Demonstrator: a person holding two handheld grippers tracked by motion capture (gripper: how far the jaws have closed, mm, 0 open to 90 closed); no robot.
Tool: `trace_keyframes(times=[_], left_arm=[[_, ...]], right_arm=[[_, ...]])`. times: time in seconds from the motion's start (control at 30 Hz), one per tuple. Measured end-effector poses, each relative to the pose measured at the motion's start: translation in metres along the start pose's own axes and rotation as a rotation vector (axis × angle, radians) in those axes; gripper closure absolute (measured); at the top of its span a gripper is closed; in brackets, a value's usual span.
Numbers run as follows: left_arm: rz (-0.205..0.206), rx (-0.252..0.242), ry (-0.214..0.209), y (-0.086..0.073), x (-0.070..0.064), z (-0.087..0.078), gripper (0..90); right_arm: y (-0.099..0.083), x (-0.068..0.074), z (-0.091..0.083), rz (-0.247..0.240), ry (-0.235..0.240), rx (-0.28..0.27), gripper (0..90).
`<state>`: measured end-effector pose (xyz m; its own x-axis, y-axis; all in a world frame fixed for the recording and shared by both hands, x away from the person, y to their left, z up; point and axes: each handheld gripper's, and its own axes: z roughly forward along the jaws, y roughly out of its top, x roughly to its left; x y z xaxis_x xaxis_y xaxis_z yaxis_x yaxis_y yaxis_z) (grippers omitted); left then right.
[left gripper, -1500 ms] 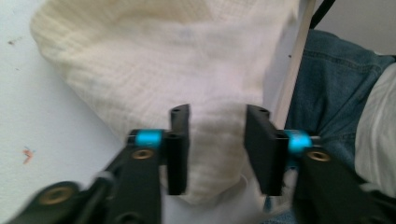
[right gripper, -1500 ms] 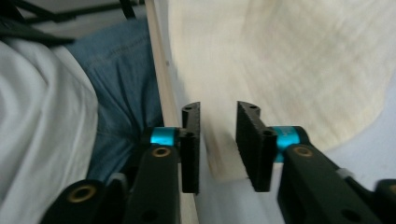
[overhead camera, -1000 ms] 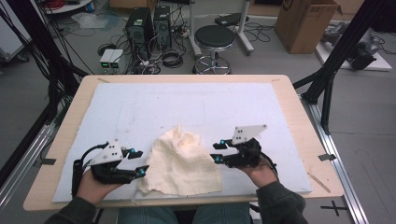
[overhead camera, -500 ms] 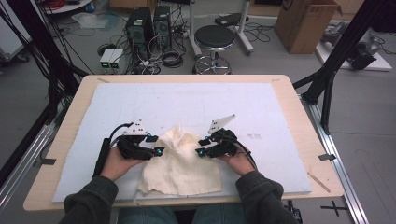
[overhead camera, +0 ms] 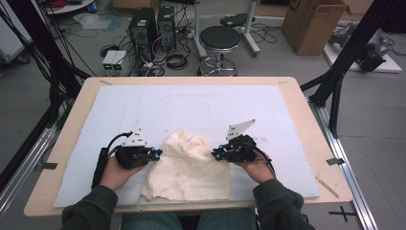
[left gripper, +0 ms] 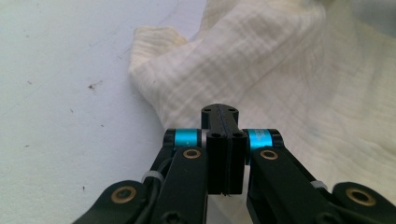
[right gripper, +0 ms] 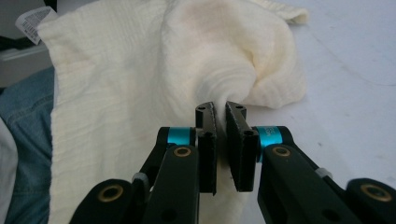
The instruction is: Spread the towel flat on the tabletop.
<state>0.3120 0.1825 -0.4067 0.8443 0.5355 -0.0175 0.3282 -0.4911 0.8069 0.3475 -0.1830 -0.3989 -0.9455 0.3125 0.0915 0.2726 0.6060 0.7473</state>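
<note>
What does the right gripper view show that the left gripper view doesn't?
Right gripper view: jaws pinching a fold of the cream cloth, a white tag at its corner, blue jeans beneath the edge. Left gripper view: jaws pressed together, over the cloth's edge, whether on it is unclear; a speckled stretch of pale mat. Both: the ribbed cloth and black jaws with blue collars.

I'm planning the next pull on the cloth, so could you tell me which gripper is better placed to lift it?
Probably right: the right gripper pinches a cloth fold, while the left gripper is shut beside its edge.
</note>
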Motion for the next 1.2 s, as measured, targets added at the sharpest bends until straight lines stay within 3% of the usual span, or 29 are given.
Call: trace_keyframes(times=[0.1, 0.23, 0.33, 0.47, 0.53, 0.67, 0.7, 0.77, 0.93, 1.07, 1.2], left_arm=[[-0.002, -0.012, -0.008, 0.002, -0.002, 0.000, 87.0], [-0.005, -0.024, -0.032, 0.009, -0.004, 0.008, 69.3], [-0.005, -0.014, -0.041, 0.016, -0.008, 0.020, 50.0], [-0.004, 0.039, -0.057, 0.019, -0.008, 0.041, 41.8], [-0.001, 0.077, -0.061, 0.018, -0.007, 0.050, 46.4], [0.028, 0.141, -0.084, 0.014, -0.005, 0.058, 73.6], [0.036, 0.145, -0.075, 0.014, -0.005, 0.058, 83.5], [0.025, 0.143, -0.052, 0.014, -0.004, 0.054, 89.4], [0.025, 0.091, -0.018, 0.013, -0.005, 0.031, 89.7], [0.034, 0.055, -0.044, 0.009, -0.009, 0.018, 89.2], [0.015, 0.059, -0.043, 0.010, -0.008, 0.027, 64.5]], right_arm=[[-0.001, 0.005, -0.018, -0.014, -0.026, -0.005, 83.1], [-0.004, 0.013, -0.037, -0.018, -0.039, -0.014, 82.4], [-0.012, 0.016, -0.035, -0.016, -0.025, 0.014, 81.4], [-0.026, 0.012, -0.021, 0.003, -0.016, 0.056, 77.4], [-0.032, 0.009, -0.015, 0.037, -0.005, 0.052, 76.6], [-0.040, 0.005, -0.005, 0.048, 0.006, 0.053, 78.2], [-0.041, 0.005, -0.004, 0.047, 0.007, 0.061, 79.4], [-0.041, 0.004, -0.005, 0.047, 0.003, 0.057, 80.8], [-0.037, 0.005, -0.018, 0.039, -0.020, 0.014, 81.8], [-0.032, 0.011, -0.024, 0.027, -0.010, 0.001, 80.8], [-0.030, 0.012, -0.017, 0.024, 0.015, 0.020, 76.1]])
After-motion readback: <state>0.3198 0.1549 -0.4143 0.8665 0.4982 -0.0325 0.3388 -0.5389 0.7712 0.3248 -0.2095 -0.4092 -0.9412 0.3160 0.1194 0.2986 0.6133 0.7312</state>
